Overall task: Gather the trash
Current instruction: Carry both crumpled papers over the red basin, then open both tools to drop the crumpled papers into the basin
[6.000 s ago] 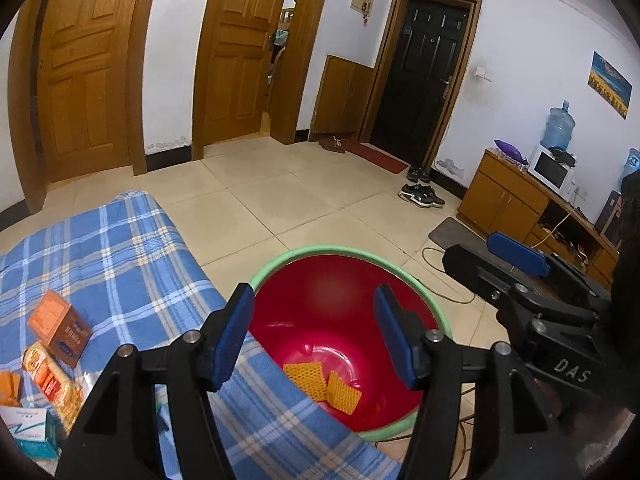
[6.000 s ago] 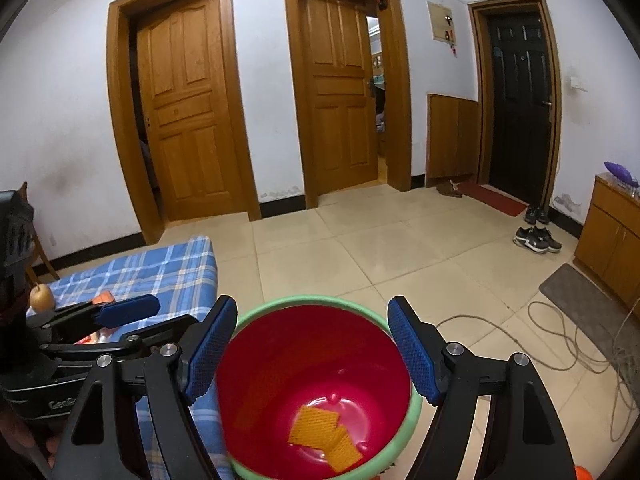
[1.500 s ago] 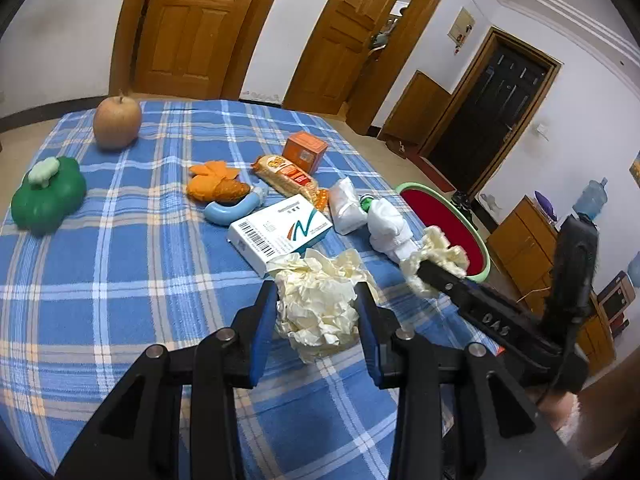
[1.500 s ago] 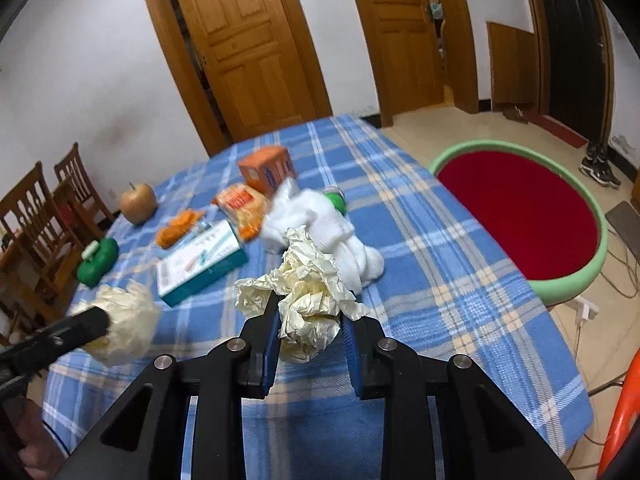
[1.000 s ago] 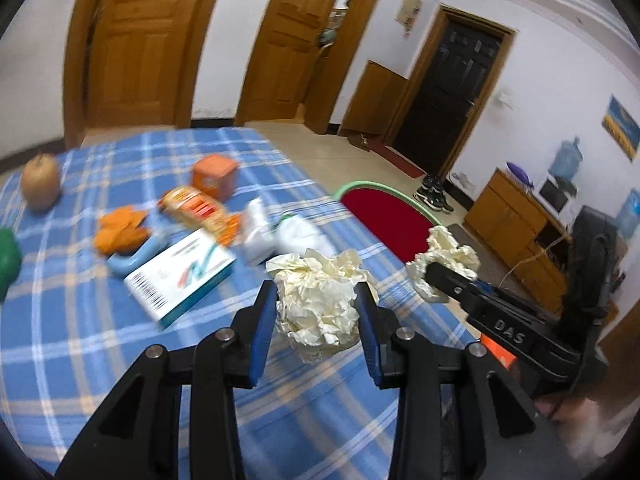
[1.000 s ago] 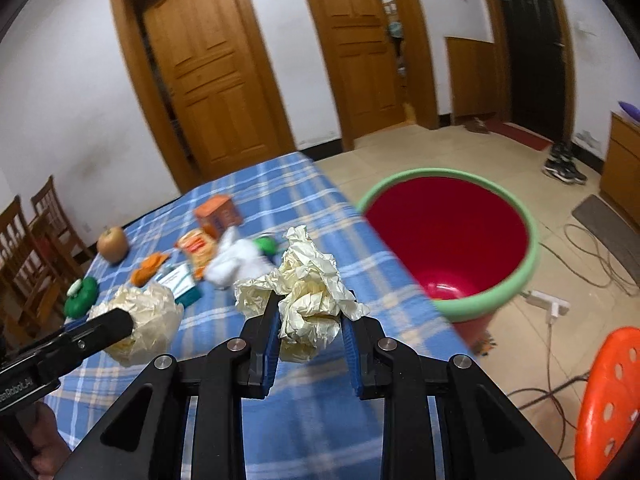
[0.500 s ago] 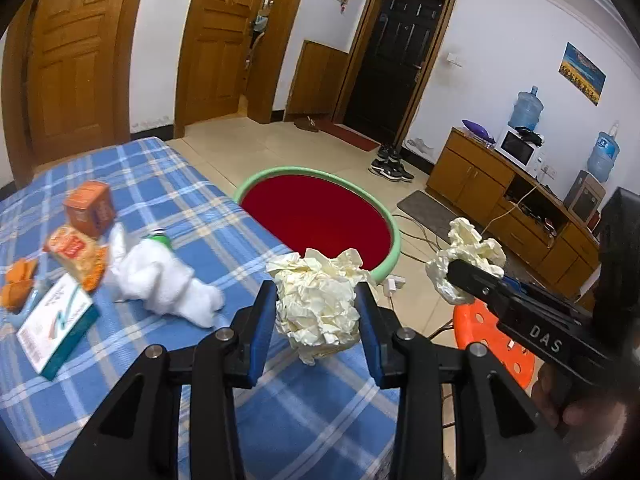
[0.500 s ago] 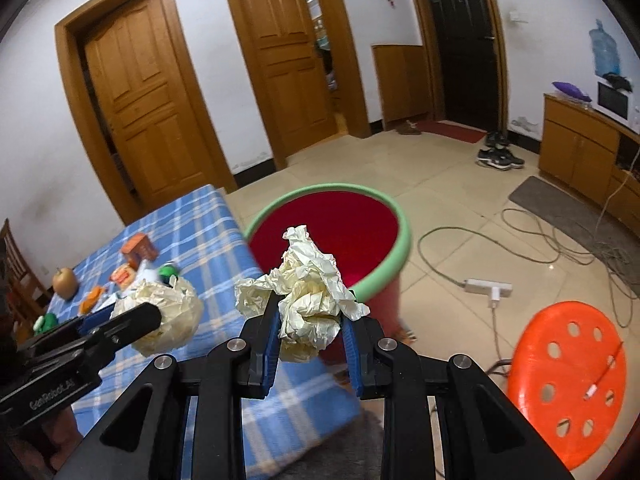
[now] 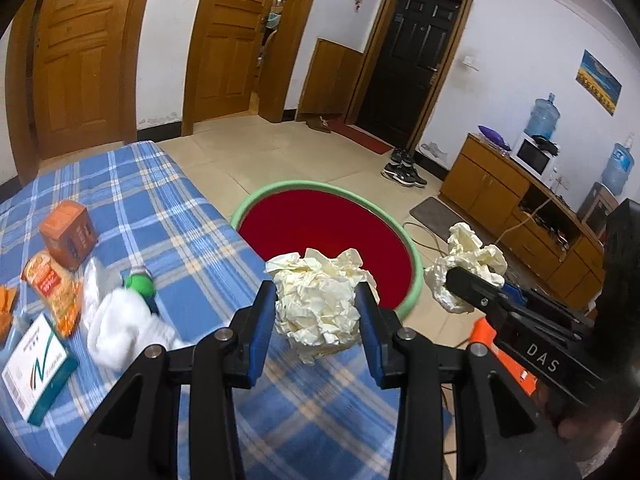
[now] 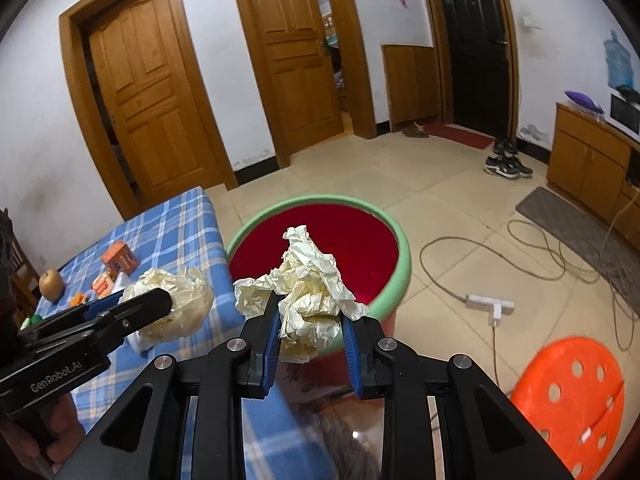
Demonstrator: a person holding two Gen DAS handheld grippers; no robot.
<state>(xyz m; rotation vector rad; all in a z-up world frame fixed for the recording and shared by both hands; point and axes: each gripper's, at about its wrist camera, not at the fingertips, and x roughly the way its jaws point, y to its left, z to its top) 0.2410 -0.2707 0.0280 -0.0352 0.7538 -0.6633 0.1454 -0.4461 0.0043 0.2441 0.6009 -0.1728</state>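
Beside the table (image 9: 132, 184), just off its corner, the red bin (image 9: 332, 236) with the green rim stands on the floor. Both grippers hang near it, each loaded.

Left gripper (image 9: 318, 312): fingers closed partway on a paper wad (image 9: 320, 304), blue pads pressing both flanks. In its own view the wad sits over the table edge, in front of the bin's near rim, not yet above the opening.

Right gripper (image 10: 310, 326): fingers closed narrower on a second wad (image 10: 306, 292), which bulges above the pads. Its view places this wad near the bin's near rim; whether it is over the opening cannot be told.

Step in hand, by judgement: carry both wads over the bin and release.

Procedure:
1. Advance each gripper until its wad is clearly past the rim, above the red interior.
2. Keep the grippers apart; they are close, and the wads could snag on each other.
3. Lower toward the opening before release. Crumpled paper is light and likely to drift or bounce off the rim.
4. Open fully; creased paper may cling to a pad.

Left on the table: an orange box (image 9: 68, 230), a snack pack (image 9: 50, 284), a white box (image 9: 36, 368), a white cloth (image 9: 120, 324) and an apple (image 10: 51, 284).
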